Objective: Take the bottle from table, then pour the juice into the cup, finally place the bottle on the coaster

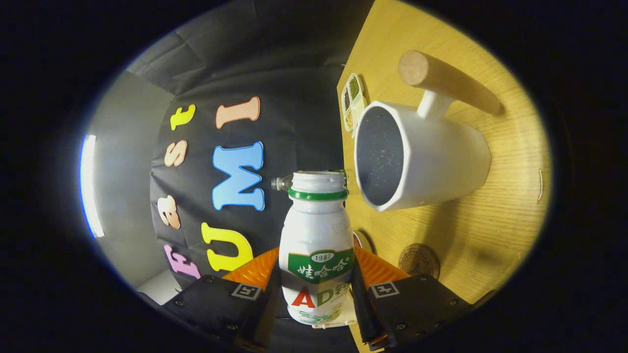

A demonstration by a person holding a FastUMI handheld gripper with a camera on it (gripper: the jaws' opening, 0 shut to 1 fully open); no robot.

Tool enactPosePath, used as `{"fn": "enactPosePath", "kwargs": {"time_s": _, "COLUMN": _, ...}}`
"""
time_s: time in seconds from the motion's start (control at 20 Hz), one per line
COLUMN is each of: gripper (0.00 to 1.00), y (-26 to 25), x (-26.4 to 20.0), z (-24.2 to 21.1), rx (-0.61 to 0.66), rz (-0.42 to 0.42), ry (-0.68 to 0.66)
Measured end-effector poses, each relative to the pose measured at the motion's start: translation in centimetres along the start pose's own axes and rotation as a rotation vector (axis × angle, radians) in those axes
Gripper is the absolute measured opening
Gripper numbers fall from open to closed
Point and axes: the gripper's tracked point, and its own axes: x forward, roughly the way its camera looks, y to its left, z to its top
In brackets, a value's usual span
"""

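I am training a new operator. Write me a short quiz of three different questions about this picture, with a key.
1. True or false: the gripper is shut on the small white plastic bottle with the green neck ring.
2. Multiple choice: the white faceted cup with the wooden stick handle rests on
A. a metal tray
B. the light wooden table
C. the floor
3. Fill the gap: the round brown coaster lies on the table just ahead of one finger, nearer the gripper than the ____.

Key: 1 true; 2 B; 3 cup.
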Motion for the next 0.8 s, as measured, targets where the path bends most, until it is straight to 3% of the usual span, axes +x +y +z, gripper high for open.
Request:
{"fn": "enactPosePath", "kwargs": {"time_s": 0.3, "gripper": 0.66, "y": 0.0, "x": -0.6, "z": -1.7, "rx": -0.140, "rz": -0.017, "ry": 0.023}}
{"fn": "enactPosePath", "kwargs": {"time_s": 0.55, "gripper": 0.66, "y": -0.7, "x": -0.7, "z": -2.8, "rx": -0.351, "rz": -0.069, "ry": 0.032}}
{"fn": "enactPosePath", "kwargs": {"time_s": 0.8, "gripper": 0.66, "y": -0.1, "x": -0.4, "z": -3.9, "rx": -0.492, "rz": -0.058, "ry": 0.044}}
